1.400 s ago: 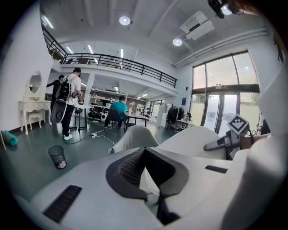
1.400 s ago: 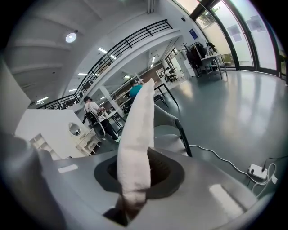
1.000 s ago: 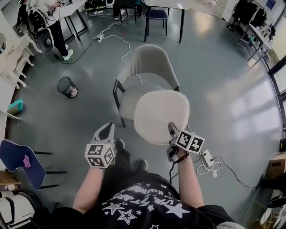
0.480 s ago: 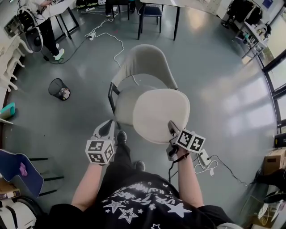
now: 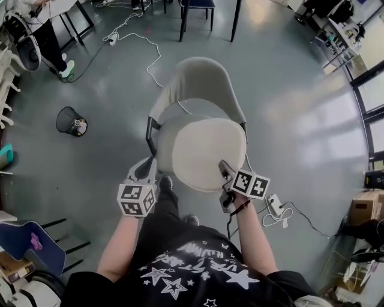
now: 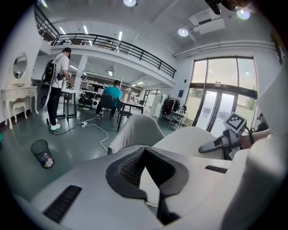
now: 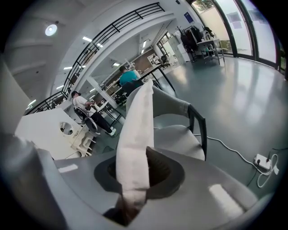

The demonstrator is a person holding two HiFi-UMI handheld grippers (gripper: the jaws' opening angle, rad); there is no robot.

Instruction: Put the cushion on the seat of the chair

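A grey chair stands in front of me, its seat partly covered. The round cream cushion hangs over that seat, and whether it touches the seat cannot be told. My right gripper is shut on the cushion's near right edge. In the right gripper view the cushion runs edge-on up between the jaws of the right gripper, with the chair seat behind it. My left gripper is by the seat's front left corner, shut and holding nothing. The left gripper faces the cushion and chair back.
A black wire bin stands on the floor to the left. White cables trail behind the chair and a power strip lies at the right. A blue chair, a dark table and a standing person are around.
Both grippers and the cushion have moved forward toward the chair and a little down. The cushion now overlaps more of the seat. The right gripper's hold is unchanged.
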